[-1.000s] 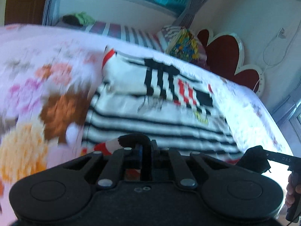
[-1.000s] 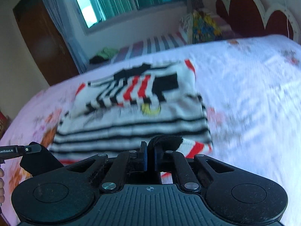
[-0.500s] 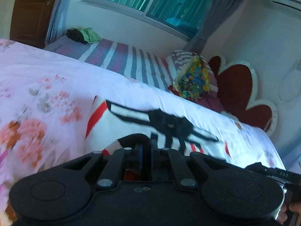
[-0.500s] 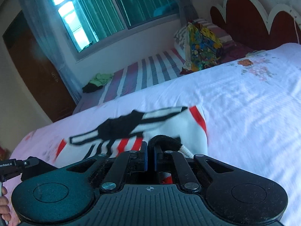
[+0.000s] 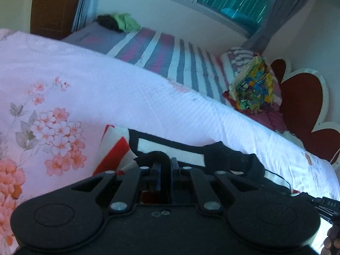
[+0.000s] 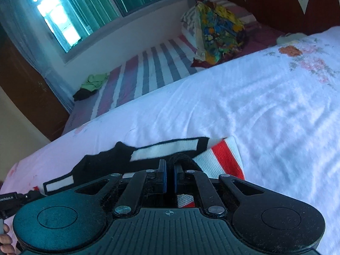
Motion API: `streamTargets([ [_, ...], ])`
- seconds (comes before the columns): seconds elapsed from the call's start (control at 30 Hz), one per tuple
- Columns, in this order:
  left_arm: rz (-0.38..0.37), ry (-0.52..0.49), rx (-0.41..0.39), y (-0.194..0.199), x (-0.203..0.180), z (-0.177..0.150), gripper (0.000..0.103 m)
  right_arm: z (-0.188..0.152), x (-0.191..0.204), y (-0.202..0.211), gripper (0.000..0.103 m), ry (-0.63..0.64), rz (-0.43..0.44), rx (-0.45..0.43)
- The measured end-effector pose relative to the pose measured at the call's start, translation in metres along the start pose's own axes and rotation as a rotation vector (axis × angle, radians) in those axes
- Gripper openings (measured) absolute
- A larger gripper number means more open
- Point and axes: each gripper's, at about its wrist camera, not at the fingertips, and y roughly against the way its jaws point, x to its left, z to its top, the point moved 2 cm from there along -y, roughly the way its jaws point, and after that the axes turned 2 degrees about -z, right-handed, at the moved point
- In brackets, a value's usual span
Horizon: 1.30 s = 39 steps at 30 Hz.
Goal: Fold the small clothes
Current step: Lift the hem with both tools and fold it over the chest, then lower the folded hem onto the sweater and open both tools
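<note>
1. Both grippers have carried the garment's near hem away over the rest of it since a second ago; far less striped cloth shows ahead now.
2. Beneath lies the bed, its floral sheet giving the fold a flat base.
3. On it rests the striped garment, doubled over.
4. The left gripper and right gripper each have jaws clamped on a hem corner, keeping the folded edge straight.

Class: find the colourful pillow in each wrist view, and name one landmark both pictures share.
Left wrist: colourful pillow sits right of centre, upper half, beside the red headboard.
Right wrist: it sits top, right of centre, left of that headboard.
Shared landmark: the striped sheet.
</note>
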Motion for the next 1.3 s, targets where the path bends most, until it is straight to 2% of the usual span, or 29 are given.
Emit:
streamTargets([
  [0.07, 0.026, -0.002, 0.01, -0.006, 0.001, 0.001, 0.017, 0.001, 0.001, -0.01, 0.006, 0.017, -0.003, 0.028],
  [0.13, 0.02, 0.011, 0.013, -0.005, 0.003, 0.003, 0.021, 0.002, 0.003, -0.013, 0.006, 0.039, -0.014, 0.032],
  [0.2, -0.002, 0.04, 0.009, 0.002, 0.005, 0.007, 0.031, 0.005, 0.001, -0.01, 0.006, 0.033, -0.013, 0.003],
  [0.27, 0.02, 0.024, -0.052, 0.014, 0.004, 0.012, 0.061, 0.008, 0.0, -0.007, 0.006, 0.034, -0.019, -0.023],
  [0.3, 0.033, 0.009, -0.075, 0.018, 0.004, 0.015, 0.065, 0.01, -0.001, -0.007, 0.006, 0.03, -0.013, -0.019],
  [0.4, 0.04, -0.075, -0.077, 0.026, 0.002, 0.015, 0.066, 0.01, -0.003, -0.005, 0.007, 0.039, -0.029, -0.023],
  [0.47, 0.056, -0.121, -0.077, 0.027, 0.002, 0.009, 0.066, 0.012, -0.007, -0.006, 0.009, -0.005, -0.002, -0.014],
  [0.5, 0.062, -0.14, -0.075, 0.027, 0.001, 0.005, 0.066, 0.013, -0.007, -0.006, 0.032, -0.016, 0.0, -0.013],
  [0.53, 0.068, -0.155, -0.07, 0.026, 0.0, 0.002, 0.066, 0.014, -0.007, -0.004, 0.081, -0.005, -0.029, -0.035],
  [0.57, 0.075, -0.176, -0.058, 0.024, 0.0, -0.003, 0.066, 0.017, -0.005, -0.001, 0.097, 0.015, -0.057, -0.07],
  [0.6, 0.081, -0.197, -0.044, 0.021, -0.001, -0.007, 0.065, 0.018, -0.003, 0.002, 0.099, 0.042, -0.062, -0.104],
  [0.67, 0.11, -0.243, -0.024, 0.015, -0.005, -0.014, 0.062, 0.019, -0.002, 0.005, 0.08, 0.052, -0.057, -0.099],
  [0.7, 0.124, -0.27, -0.017, 0.012, -0.007, -0.017, 0.062, 0.019, -0.002, 0.005, 0.058, 0.051, -0.057, -0.092],
  [0.73, 0.133, -0.289, -0.015, 0.011, -0.008, -0.019, 0.062, 0.018, -0.002, 0.006, 0.046, 0.059, -0.07, -0.092],
  [0.77, 0.147, -0.303, -0.014, 0.009, -0.009, -0.021, 0.062, 0.015, -0.001, 0.007, 0.041, 0.081, -0.086, -0.099],
  [0.8, 0.159, -0.313, -0.013, 0.007, -0.009, -0.022, 0.061, 0.011, 0.003, 0.007, 0.028, 0.123, -0.095, -0.102],
  [0.9, 0.195, -0.316, 0.0, 0.001, -0.006, -0.027, 0.059, -0.007, 0.018, 0.0, 0.025, 0.231, -0.074, -0.059],
  [1.0, 0.223, -0.307, -0.018, 0.001, 0.0, -0.039, 0.063, -0.023, 0.022, -0.02, 0.025, 0.282, -0.111, 0.002],
  [1.1, 0.231, -0.319, -0.059, 0.006, 0.0, -0.05, 0.063, -0.026, 0.02, -0.036, 0.025, 0.301, -0.151, -0.003],
  [1.13, 0.232, -0.317, -0.069, 0.008, 0.001, -0.052, 0.063, -0.026, 0.021, -0.038, 0.023, 0.313, -0.162, -0.01],
  [1.2, 0.23, -0.297, -0.083, 0.01, 0.002, -0.054, 0.063, -0.026, 0.021, -0.043, 0.01, 0.34, -0.205, -0.033],
  [1.3, 0.223, -0.274, -0.089, 0.012, 0.004, -0.055, 0.063, -0.019, 0.009, -0.05, 0.01, 0.281, -0.21, -0.029],
])
